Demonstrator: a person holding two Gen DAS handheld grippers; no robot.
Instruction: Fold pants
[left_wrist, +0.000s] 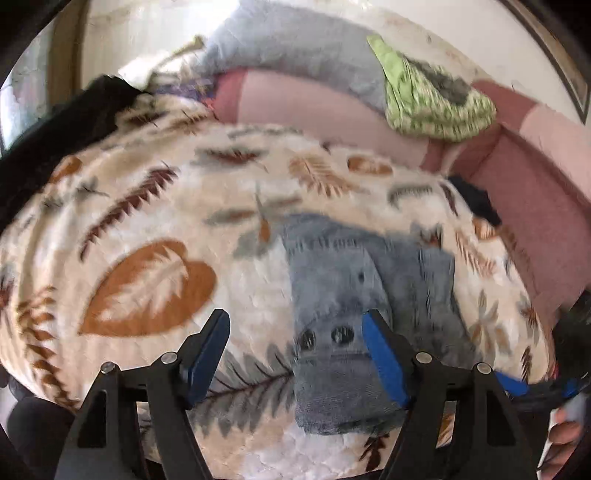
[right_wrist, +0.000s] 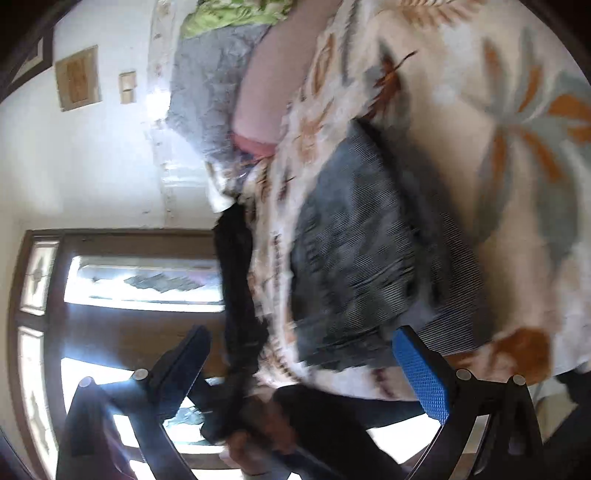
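Grey-blue denim pants (left_wrist: 351, 295) lie folded into a compact bundle on a cream blanket with a leaf print (left_wrist: 166, 206). My left gripper (left_wrist: 295, 332) is open and empty; it hovers just above the near end of the pants, with the right finger over the denim. In the right wrist view, which is rolled sideways and blurred, the same pants (right_wrist: 362, 251) lie ahead of my right gripper (right_wrist: 303, 339). That gripper is open and empty, held off the near edge of the blanket (right_wrist: 480, 110).
A green patterned cloth (left_wrist: 432, 99) and a grey pillow (left_wrist: 295, 48) rest on a pink sofa back (left_wrist: 535, 192). Dark garments lie at the left edge (left_wrist: 74, 118) and right (left_wrist: 476, 203) of the blanket. A wooden door with glass panes (right_wrist: 122, 280) stands beyond.
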